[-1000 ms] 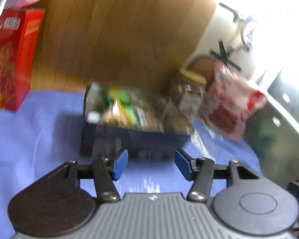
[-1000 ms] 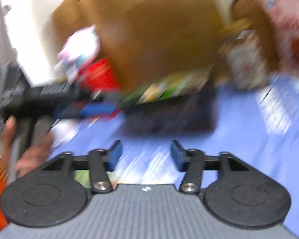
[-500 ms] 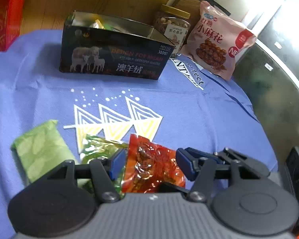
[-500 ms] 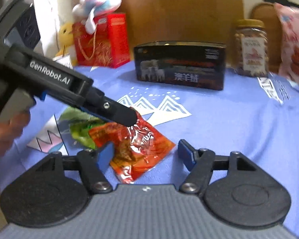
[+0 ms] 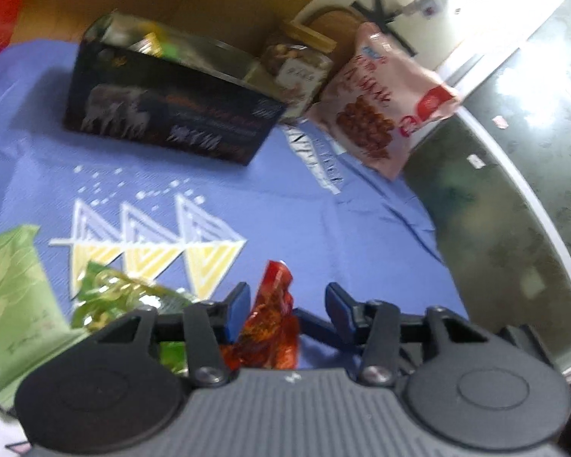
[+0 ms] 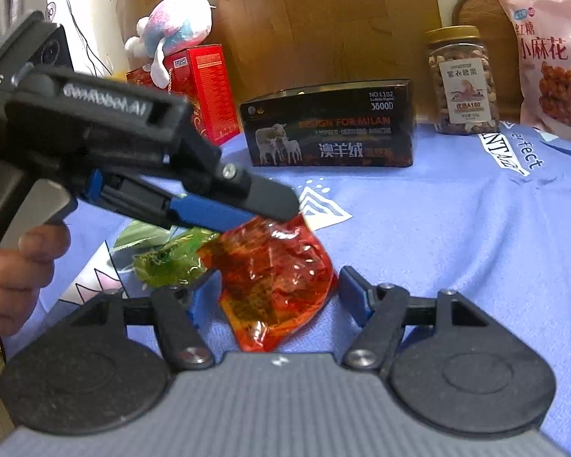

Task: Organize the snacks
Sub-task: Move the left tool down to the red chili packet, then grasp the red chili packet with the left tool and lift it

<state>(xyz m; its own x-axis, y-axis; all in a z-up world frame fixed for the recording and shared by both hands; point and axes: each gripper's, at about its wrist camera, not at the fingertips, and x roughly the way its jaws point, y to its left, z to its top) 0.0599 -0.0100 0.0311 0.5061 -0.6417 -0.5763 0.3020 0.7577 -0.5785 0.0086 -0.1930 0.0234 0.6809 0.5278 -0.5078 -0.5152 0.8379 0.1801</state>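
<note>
Red snack packet (image 6: 276, 278) lay on blue cloth (image 6: 456, 236), between your right gripper's (image 6: 276, 297) wide, untouching jaws. Your left gripper (image 5: 287, 310) straddled its far edge, jaws just closing, gap remaining on one side. Green packet (image 6: 169, 257) touched it; black box (image 6: 331, 125) well beyond.

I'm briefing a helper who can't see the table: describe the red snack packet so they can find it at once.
On the blue tablecloth, look nearer than the open black box with the sheep picture. The red snack packet lies there beside a crumpled green packet; it alone is glossy, translucent orange-red.
</note>
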